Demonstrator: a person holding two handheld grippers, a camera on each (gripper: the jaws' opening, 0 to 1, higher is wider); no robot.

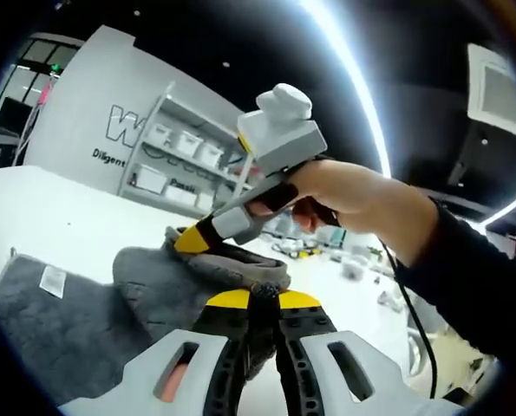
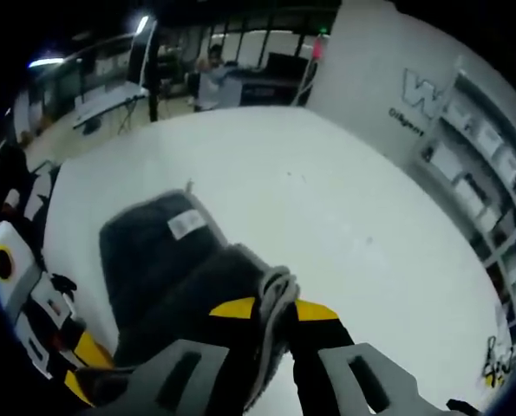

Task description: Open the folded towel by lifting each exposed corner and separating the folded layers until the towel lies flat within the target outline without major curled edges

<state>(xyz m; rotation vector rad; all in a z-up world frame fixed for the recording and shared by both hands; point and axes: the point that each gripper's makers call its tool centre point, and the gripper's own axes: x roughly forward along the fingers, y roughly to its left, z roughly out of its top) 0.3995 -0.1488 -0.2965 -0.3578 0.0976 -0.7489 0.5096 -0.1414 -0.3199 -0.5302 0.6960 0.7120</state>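
Observation:
A dark grey towel with a white label lies partly spread on the white table. Its right part is bunched and lifted. My left gripper is shut on a raised fold of the towel between its yellow tips. Just beyond, the right gripper, held by a hand, pinches another raised edge. In the right gripper view, the right gripper is shut on a thick towel edge. The towel and its label spread out behind. The left gripper enters at the lower left.
Shelves with white bins stand against a grey lettered wall beyond the table. Small clutter sits at the table's far end. A black cable hangs from the right gripper. Wide bare tabletop stretches past the towel.

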